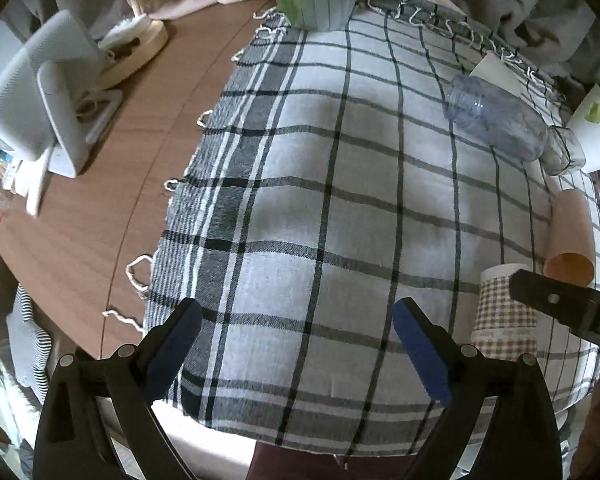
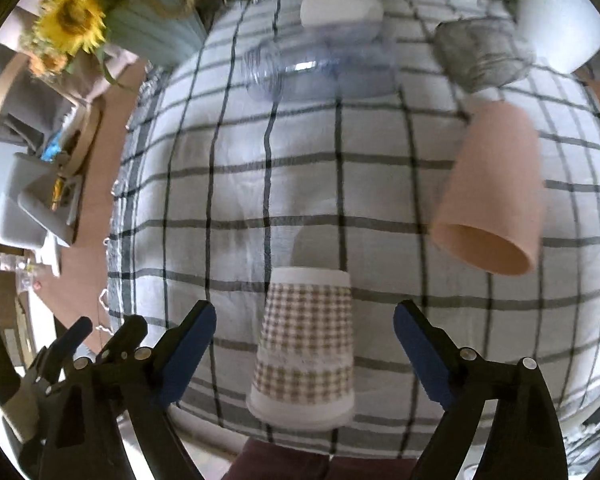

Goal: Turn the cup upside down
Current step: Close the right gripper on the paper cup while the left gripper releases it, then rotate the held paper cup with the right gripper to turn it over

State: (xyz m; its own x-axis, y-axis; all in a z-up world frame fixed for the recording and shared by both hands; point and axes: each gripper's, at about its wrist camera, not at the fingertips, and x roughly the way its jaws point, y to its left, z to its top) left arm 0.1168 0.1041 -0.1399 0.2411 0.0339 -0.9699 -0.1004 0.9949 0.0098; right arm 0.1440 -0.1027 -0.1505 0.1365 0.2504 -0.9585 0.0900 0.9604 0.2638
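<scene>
A checked paper cup [image 2: 305,344] stands upside down on the plaid cloth [image 2: 220,184], rim down, between the open fingers of my right gripper [image 2: 304,320], which do not touch it. It also shows in the left wrist view [image 1: 504,312], partly behind a right gripper finger [image 1: 568,308]. A tan cup [image 2: 496,188] lies on its side at the right, mouth toward me. A clear bluish plastic cup [image 2: 300,72] lies on its side farther back. My left gripper [image 1: 296,320] is open and empty over the cloth [image 1: 300,160].
A glass jar [image 2: 480,56] and a white pot [image 2: 560,20] stand at the back right. A sunflower vase [image 2: 148,20] stands at the back left. A white device [image 1: 40,92] and a wooden tray [image 1: 136,52] sit on the wooden table [image 1: 120,160] left of the cloth.
</scene>
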